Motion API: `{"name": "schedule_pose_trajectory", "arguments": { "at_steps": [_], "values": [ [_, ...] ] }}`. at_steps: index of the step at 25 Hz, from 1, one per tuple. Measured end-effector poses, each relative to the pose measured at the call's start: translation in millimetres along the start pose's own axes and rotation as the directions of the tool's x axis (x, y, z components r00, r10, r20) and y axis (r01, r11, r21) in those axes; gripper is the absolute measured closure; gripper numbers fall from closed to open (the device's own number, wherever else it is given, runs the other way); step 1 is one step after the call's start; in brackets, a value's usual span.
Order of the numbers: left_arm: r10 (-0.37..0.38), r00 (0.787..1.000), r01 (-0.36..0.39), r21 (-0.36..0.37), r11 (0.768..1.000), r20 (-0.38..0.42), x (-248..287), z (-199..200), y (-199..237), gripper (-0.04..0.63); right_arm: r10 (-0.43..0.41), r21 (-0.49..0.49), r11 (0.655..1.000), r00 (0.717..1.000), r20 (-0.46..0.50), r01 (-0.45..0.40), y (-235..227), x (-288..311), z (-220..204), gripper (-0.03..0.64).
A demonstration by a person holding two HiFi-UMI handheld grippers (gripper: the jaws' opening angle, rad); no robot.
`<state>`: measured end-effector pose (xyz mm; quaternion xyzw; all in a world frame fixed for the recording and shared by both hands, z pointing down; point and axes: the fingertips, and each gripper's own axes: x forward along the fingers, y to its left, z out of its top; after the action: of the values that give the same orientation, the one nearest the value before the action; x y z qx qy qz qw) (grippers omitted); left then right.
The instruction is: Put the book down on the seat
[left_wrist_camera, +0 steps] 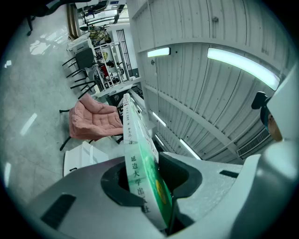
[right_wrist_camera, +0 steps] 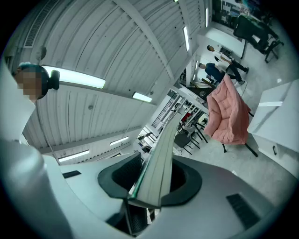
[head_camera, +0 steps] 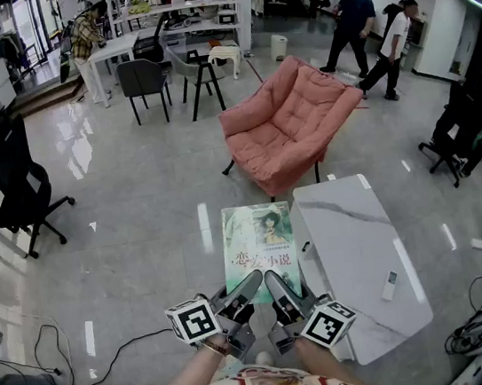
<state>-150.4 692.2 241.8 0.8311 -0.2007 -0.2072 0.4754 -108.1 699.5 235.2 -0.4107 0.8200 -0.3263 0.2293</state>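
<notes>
One big pink seat (head_camera: 289, 122) up ahead across the floor, white marble table (head_camera: 357, 250) closer in on the right. Book (head_camera: 259, 240) up in the air, cover up, well short of the seat, just left of the table. Left gripper (head_camera: 244, 287) and right gripper (head_camera: 278, 285) side by side, pointing forward roughly level, both clamped on its near edge.

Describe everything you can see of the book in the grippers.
The book is a thin paperback with a pale green illustrated cover, red Chinese characters and a white spine printed in black. It is closed, cover up, held roughly level above the floor. Its near edge is clamped side by side by the left gripper and right gripper.
</notes>
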Motion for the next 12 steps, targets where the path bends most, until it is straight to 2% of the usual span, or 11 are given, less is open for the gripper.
{"name": "schedule_pose_trajectory", "arguments": {
  "at_steps": [12],
  "values": [
    [-0.012,1.0,0.012,0.007,1.0,0.008,8.4,17.7,10.3,0.495,-0.008,-0.028,1.0,1.0,-0.007,0.007,-7.0,20.6,5.0,0.486]
  ]
}}
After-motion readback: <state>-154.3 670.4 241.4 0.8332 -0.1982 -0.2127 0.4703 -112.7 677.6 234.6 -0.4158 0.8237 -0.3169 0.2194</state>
